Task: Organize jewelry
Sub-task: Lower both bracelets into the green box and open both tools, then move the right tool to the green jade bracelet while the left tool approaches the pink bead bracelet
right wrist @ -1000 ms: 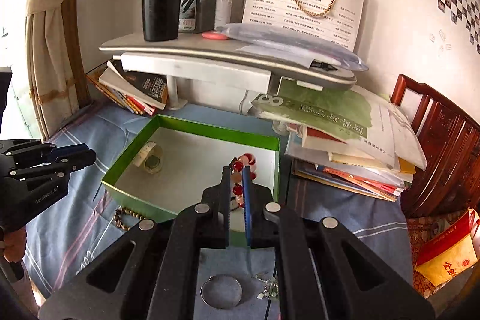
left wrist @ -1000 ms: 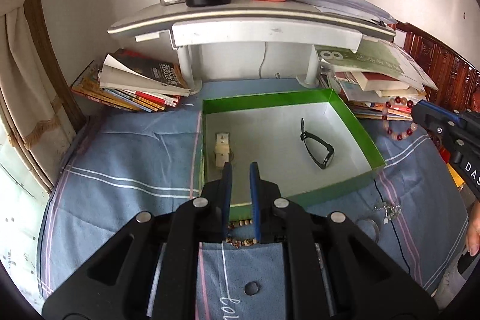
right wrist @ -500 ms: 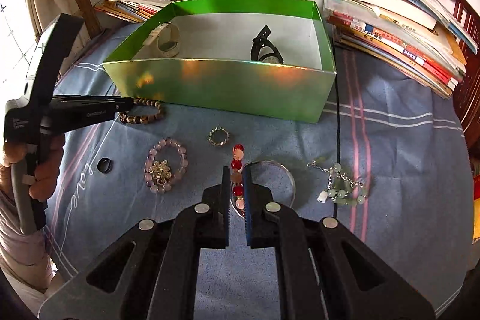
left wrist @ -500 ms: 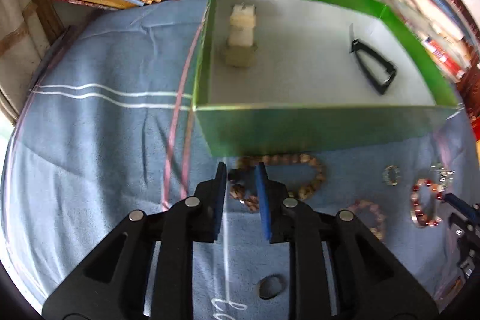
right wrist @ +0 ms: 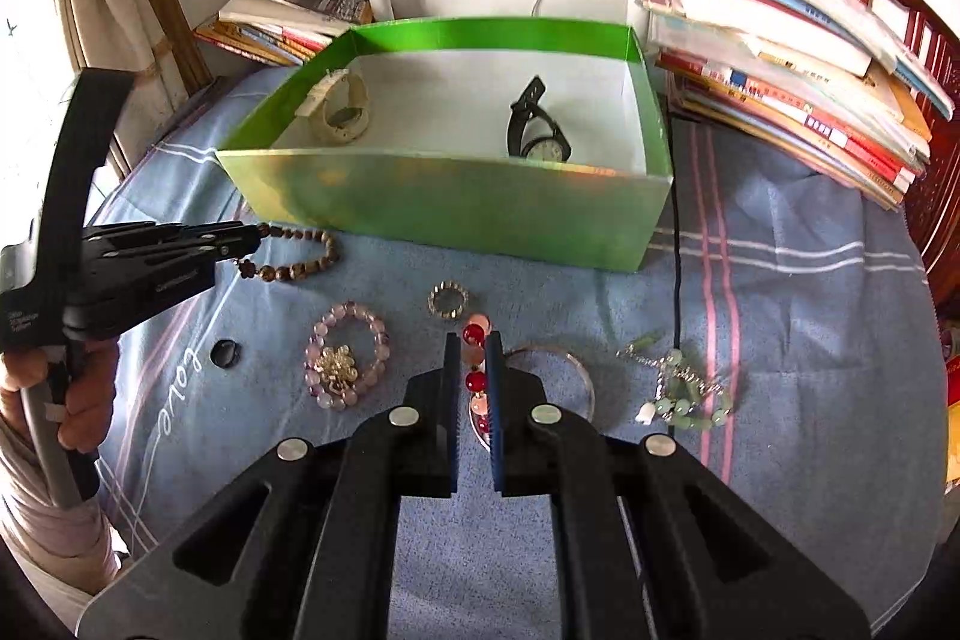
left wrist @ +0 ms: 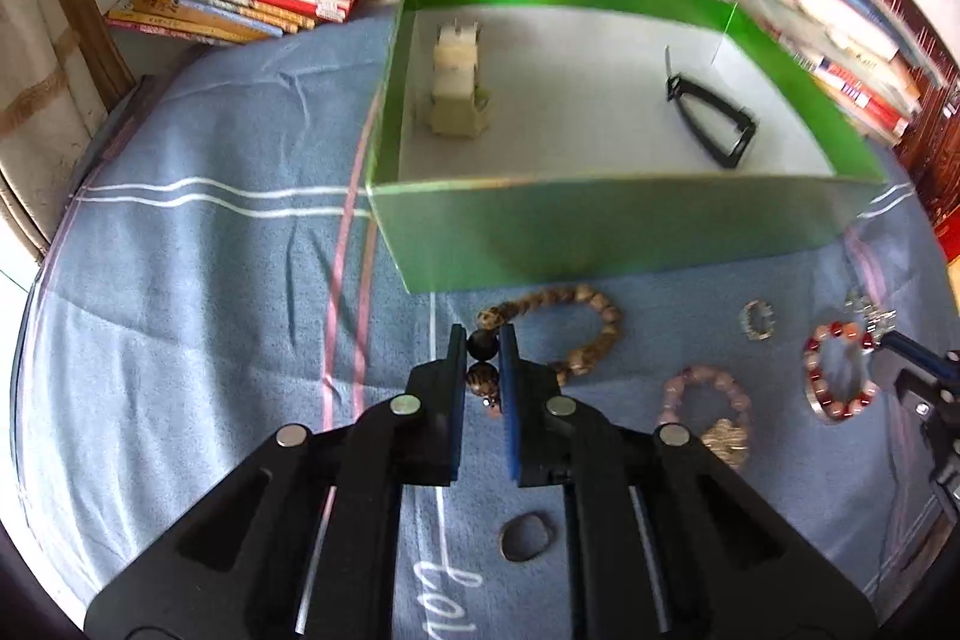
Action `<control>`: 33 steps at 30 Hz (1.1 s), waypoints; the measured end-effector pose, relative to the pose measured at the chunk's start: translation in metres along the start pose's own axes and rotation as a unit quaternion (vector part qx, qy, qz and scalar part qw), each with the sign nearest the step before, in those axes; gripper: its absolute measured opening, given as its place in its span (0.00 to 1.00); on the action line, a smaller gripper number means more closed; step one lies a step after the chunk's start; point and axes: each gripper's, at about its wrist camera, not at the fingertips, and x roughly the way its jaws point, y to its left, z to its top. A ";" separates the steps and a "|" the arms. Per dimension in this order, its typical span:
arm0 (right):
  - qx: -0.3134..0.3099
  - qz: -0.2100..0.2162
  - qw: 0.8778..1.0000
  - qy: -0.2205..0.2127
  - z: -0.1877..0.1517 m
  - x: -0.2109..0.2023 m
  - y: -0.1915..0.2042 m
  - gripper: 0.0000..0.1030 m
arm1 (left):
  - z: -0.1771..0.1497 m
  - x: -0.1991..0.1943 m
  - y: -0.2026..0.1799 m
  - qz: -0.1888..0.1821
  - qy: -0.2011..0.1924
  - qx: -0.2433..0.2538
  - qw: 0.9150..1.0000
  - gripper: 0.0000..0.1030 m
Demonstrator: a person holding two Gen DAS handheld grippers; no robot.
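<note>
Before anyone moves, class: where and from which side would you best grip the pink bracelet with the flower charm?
Probably a plain bead stretch of the pink bracelet, from above with one finger inside the loop: it lies flat, and the flower charm crowds its middle.

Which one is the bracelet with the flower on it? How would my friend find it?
Start at the green box. On the blue cloth in front of it lie several bracelets. The pink bracelet sits left of the red bracelet. It alone has pale pink beads and a gold flower charm.
</note>
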 end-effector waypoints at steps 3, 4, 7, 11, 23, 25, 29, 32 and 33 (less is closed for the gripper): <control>-0.008 -0.003 1.000 -0.027 0.012 -0.017 0.003 0.08 | 0.004 -0.033 -0.006 -0.006 -0.037 0.007 0.999 0.10; -0.011 -0.004 0.999 -0.039 0.017 -0.025 0.004 0.08 | 0.005 -0.043 -0.007 -0.009 -0.048 0.009 0.999 0.10; -0.019 -0.006 0.997 -0.075 0.032 -0.047 0.008 0.08 | 0.010 -0.072 -0.010 -0.013 -0.077 0.011 0.997 0.11; -0.023 -0.005 0.993 -0.119 0.057 -0.069 0.009 0.08 | 0.024 -0.099 -0.011 -0.014 -0.112 0.015 0.993 0.11; 0.000 0.008 0.996 -0.091 0.130 0.011 0.006 0.08 | 0.101 -0.046 -0.016 -0.010 -0.087 0.002 0.996 0.11; 0.001 0.002 0.998 -0.068 0.130 0.036 0.007 0.10 | 0.104 -0.028 -0.014 -0.010 -0.075 -0.007 0.997 0.11; 0.008 0.003 1.000 -0.021 0.121 0.055 0.004 0.31 | 0.099 -0.013 -0.009 0.004 -0.063 -0.016 0.998 0.28; 0.014 0.008 0.999 -0.028 0.105 0.029 -0.006 0.38 | 0.085 -0.027 -0.007 0.015 -0.076 -0.009 0.997 0.40; 0.012 0.003 0.999 -0.035 0.099 0.019 -0.009 0.38 | 0.078 -0.033 -0.007 0.025 -0.078 -0.006 0.997 0.40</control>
